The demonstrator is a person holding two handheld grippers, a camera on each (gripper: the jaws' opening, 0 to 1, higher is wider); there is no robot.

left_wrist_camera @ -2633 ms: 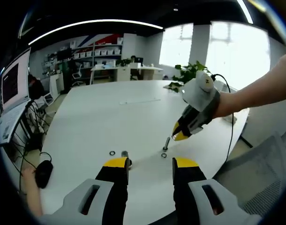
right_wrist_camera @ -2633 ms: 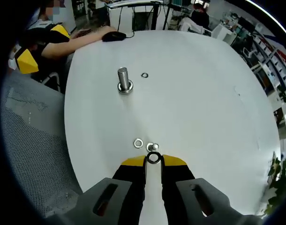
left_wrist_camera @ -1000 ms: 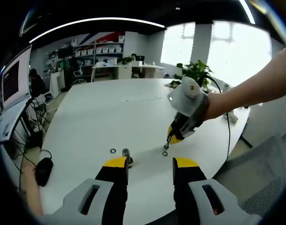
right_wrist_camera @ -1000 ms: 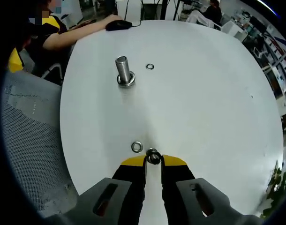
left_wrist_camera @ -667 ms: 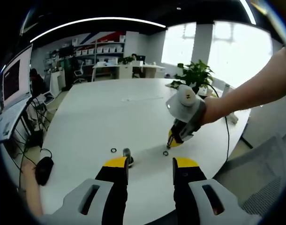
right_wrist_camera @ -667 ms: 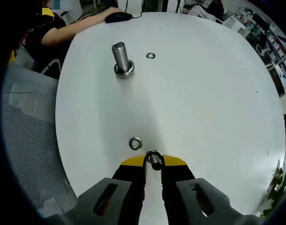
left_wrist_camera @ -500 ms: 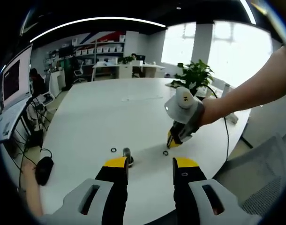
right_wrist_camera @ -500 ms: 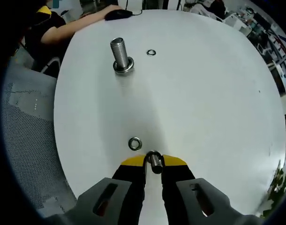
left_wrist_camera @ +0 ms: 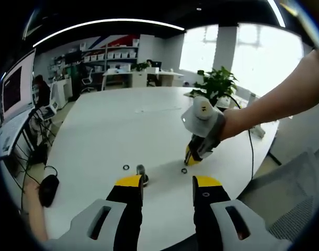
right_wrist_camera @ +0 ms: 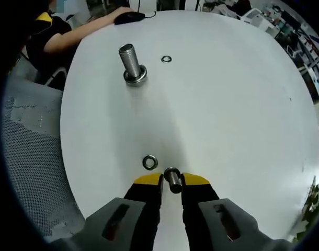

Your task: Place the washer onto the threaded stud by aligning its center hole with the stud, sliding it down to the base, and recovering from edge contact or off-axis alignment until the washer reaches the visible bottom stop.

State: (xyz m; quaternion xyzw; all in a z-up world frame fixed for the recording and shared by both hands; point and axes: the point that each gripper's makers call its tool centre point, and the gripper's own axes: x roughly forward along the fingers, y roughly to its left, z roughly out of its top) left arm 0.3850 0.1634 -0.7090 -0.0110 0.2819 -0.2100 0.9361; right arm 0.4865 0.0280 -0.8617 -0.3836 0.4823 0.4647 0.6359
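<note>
Right gripper point(right_wrist_camera: 172, 180): jaws drawn close, apparently pinching the washer point(right_wrist_camera: 170, 173) at the top of the short stud point(right_wrist_camera: 174, 184), which rises between the jaw tips. A spare washer point(right_wrist_camera: 149, 162) lies flat just beside that stud; a tall stud point(right_wrist_camera: 130, 60) stands well apart from it.

Left gripper point(left_wrist_camera: 162, 183): jaws spread, empty, hanging back from the short stud.

Step, as I read it: hole on the stud, slide-down not finished. Next: keep the washer level and lower it to the base; if an edge catches, lift, re-centre.
</note>
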